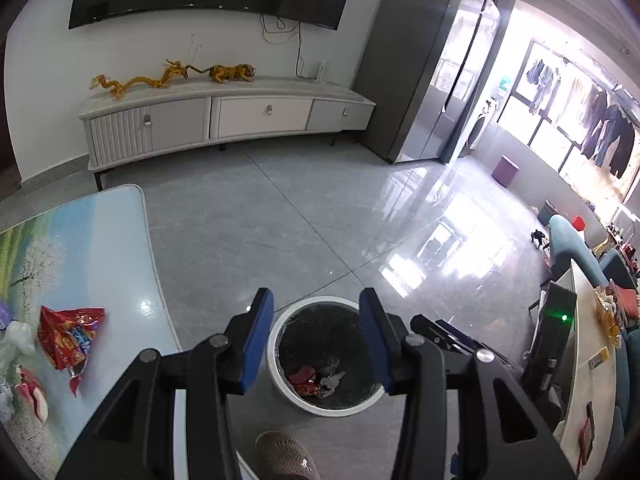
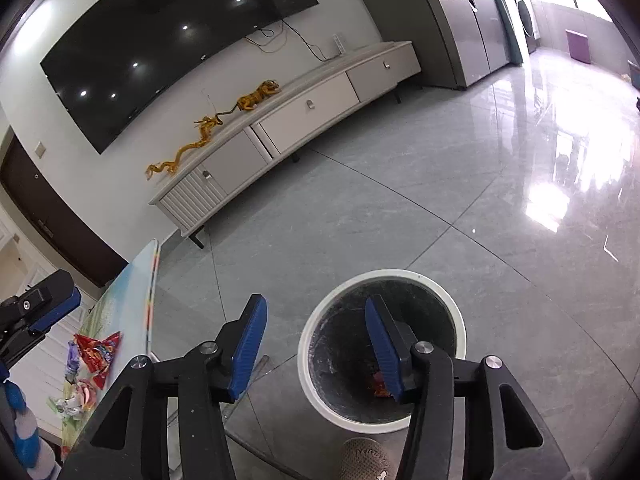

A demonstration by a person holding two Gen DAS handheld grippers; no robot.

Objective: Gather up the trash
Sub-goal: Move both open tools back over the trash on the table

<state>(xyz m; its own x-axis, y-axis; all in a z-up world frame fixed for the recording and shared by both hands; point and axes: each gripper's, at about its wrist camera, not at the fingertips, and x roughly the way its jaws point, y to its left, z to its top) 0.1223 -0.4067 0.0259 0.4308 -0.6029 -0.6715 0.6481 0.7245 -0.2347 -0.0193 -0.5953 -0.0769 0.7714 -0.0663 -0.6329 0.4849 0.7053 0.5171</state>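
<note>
White round bin (image 1: 280, 376) with a black liner sits under both grippers, crumpled red wrappers (image 1: 306, 378) inside. Left gripper (image 1: 316, 340) and right gripper (image 2: 316, 346) gape empty. Shiny red snack bag (image 1: 68, 336) lies on the table (image 1: 100, 248) at 9 o'clock.

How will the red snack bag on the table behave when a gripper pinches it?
The red snack bag looks crumpled and flattened, so it is probably floppy and very light. Its glossy film may slip between the pads. It lies on the smooth, shiny table, so a push would likely slide it rather than fold it.
</note>
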